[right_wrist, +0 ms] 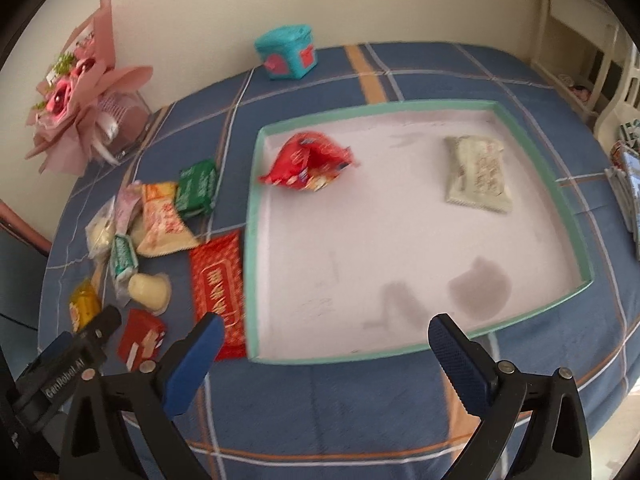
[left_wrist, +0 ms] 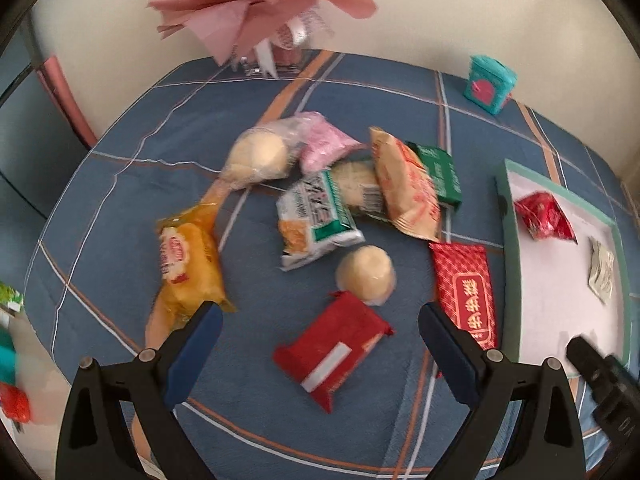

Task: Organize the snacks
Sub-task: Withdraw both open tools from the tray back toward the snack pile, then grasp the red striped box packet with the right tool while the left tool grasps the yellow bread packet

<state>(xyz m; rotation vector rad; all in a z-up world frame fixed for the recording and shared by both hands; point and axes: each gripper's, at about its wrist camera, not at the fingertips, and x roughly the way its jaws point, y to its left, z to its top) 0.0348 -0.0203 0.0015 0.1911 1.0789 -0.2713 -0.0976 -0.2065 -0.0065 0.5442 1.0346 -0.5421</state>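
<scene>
Several snack packets lie in a loose pile on the blue plaid cloth: a small red packet [left_wrist: 332, 348], a round pale bun [left_wrist: 366, 274], a yellow packet [left_wrist: 188, 268], a white-and-green packet [left_wrist: 316, 220] and a long red packet [left_wrist: 466, 292]. My left gripper [left_wrist: 320, 322] hangs open above the small red packet, nothing between its fingers. A shallow green-rimmed tray [right_wrist: 280, 360] with a white floor holds a crumpled red packet [right_wrist: 308, 162] and a pale packet [right_wrist: 478, 174]. My right gripper [right_wrist: 326, 330] stands wide open and empty over the tray's near edge.
A teal box [right_wrist: 288, 53] stands at the far edge by the wall. A pink paper bouquet [right_wrist: 80, 92] sits at the back left. More packets [right_wrist: 628, 184] are stacked off the right side. The other gripper's body [right_wrist: 68, 364] shows at lower left.
</scene>
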